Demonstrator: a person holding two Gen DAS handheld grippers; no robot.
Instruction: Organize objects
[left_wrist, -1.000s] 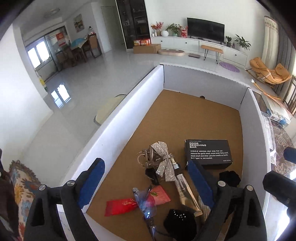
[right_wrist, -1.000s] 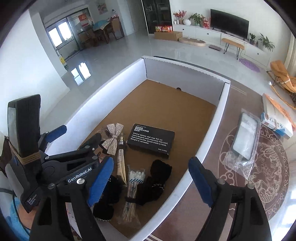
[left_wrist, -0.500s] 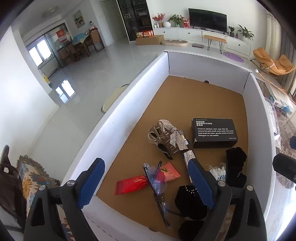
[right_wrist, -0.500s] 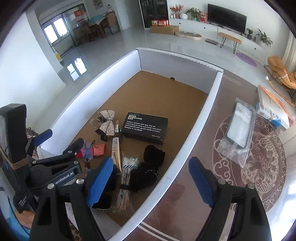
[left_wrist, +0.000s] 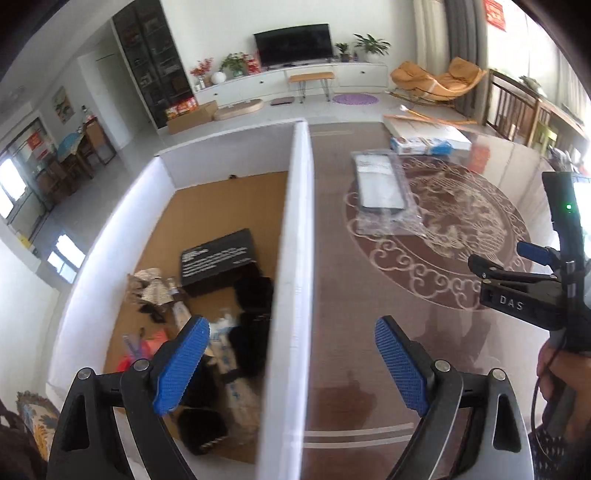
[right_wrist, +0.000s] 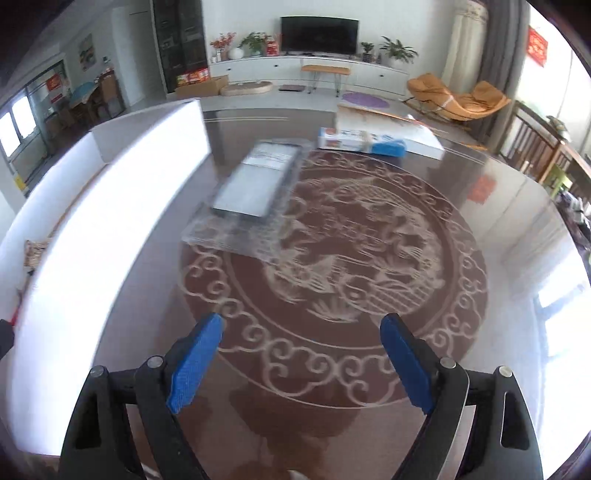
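Observation:
A white-walled cardboard box (left_wrist: 295, 258) stands on the brown patterned table; it also shows in the right wrist view (right_wrist: 110, 206). Inside lie a black "Door Removing Bar" box (left_wrist: 218, 260), a silver bow (left_wrist: 151, 290), black cloth pieces (left_wrist: 253, 295), a cotton-swab pack (left_wrist: 225, 343) and red packets (left_wrist: 147, 347). A phone case in clear plastic wrap (left_wrist: 380, 184) lies on the table right of the box, blurred in the right wrist view (right_wrist: 255, 184). My left gripper (left_wrist: 291, 365) is open and empty, straddling the box's right wall. My right gripper (right_wrist: 303, 363) is open and empty above the table.
A flat white carton with a blue-and-white box (right_wrist: 364, 142) lies at the table's far side. A red packet (right_wrist: 480, 188) lies at the right. The right hand-held gripper body (left_wrist: 532, 291) shows at the right of the left wrist view. The table edge curves off at right.
Both grippers have swung right, away from over the box interior toward the open table. The wrapped phone case is now ahead of the right gripper. Both stay open and empty.

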